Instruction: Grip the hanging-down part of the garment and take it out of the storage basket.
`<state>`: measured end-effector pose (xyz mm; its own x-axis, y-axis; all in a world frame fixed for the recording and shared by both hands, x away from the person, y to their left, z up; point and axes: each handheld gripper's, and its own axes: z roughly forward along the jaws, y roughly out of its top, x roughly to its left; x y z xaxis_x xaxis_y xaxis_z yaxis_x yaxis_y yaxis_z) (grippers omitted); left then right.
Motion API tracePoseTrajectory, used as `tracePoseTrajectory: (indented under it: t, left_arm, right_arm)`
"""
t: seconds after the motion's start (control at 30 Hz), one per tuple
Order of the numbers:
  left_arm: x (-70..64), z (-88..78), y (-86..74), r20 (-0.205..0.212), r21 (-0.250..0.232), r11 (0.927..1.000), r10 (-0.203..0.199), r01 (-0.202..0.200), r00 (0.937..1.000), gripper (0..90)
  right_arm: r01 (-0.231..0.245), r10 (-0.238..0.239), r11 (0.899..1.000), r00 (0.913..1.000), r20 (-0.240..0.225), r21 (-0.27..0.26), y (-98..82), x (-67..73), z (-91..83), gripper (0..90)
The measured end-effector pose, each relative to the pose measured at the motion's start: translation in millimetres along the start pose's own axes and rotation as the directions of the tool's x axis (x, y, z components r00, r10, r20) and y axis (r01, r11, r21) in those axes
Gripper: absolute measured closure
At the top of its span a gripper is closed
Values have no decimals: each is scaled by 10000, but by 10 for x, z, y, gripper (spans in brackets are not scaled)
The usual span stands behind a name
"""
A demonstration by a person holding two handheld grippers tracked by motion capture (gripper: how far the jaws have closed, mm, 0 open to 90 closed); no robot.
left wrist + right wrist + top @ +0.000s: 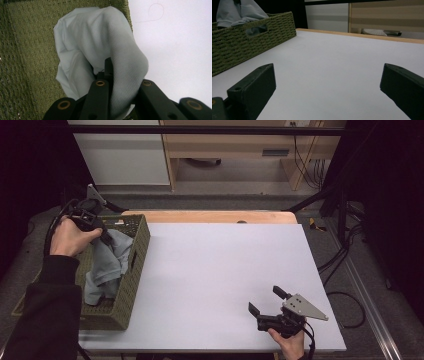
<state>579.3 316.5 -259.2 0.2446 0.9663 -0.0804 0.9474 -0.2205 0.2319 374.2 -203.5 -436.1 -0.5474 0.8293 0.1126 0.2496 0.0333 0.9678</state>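
Cloth (106, 265): pale grey-blue garment, bunched and draped inside the woven basket (134, 275) at the bench's left edge, one fold lifted above the rim at the far end.
Left tool (106, 239): clenched on a fold of the cloth; seen along its own jaws, the fabric (100, 50) is pinched between them and spills over both sides, with the basket's weave beneath and the pale bench top beyond.
Grip, as judged: taking a single bunched fold near the top likely lets the rest of the garment hang free, so it can come out of the basket without dragging the basket along.
Right tool (267, 302): released, jaws wide apart with nothing between them, held low over the near right part of the bench (220, 270), well apart from the basket.
Right tool's outlook: it faces across the bare bench toward the basket (242, 42), with the cloth (239, 12) heaped above the rim; a waiting post, it seems, ready to take a second corner.
Bench: broad pale surface kept bare between the two tools, probably the spot where the cloth is to be laid out.
Step in hand, as judged: drawing the cloth from the basket, barely begun.
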Motion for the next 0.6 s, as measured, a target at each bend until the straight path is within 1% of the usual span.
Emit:
tracePoseTrajectory:
  t: [0.2, 0.33, 0.37, 0.4, 0.47, 0.53, 0.6]
  left_arm:
    - [26, -26, -24, 16, -60, 10000, -47, 47, 10000, 835]
    - [40, -59, -42, 10, -153, 9999, -29, 29, 10000, 835]
    - [35, -71, -45, 30, -180, 9998, -91, 92, 10000, 835]
    - [28, -109, -44, -17, -261, 9997, -10, 10, 10000, 836]
    - [7, -159, -43, -58, -265, 9996, 60, -61, 10000, 836]
    - [-22, -212, -48, -63, -398, 9992, -1, -1, 10000, 836]
    - [-27, -272, -52, -92, -447, 9990, 94, -98, 9999, 836]
  right_arm:
    - [-76, 76, 10000, 10000, -1, 15, -5, 2, 5, 6]
    - [-21, 22, 10000, 10000, -19, 28, -9, 8, 18, 6]
    - [-27, 27, 10000, 10000, 43, 79, -9, 12, 18, 6]
    - [-4, 4, 10000, 10000, 2, 55, -8, 13, 20, 6]
    - [-17, 17, 10000, 10000, 0, 13, -8, 16, 24, 6]
    - [-17, 17, 10000, 10000, -26, 14, -4, 19, 25, 6]
    - [-32, 33, 10000, 10000, -34, 30, 0, 19, 19, 6]
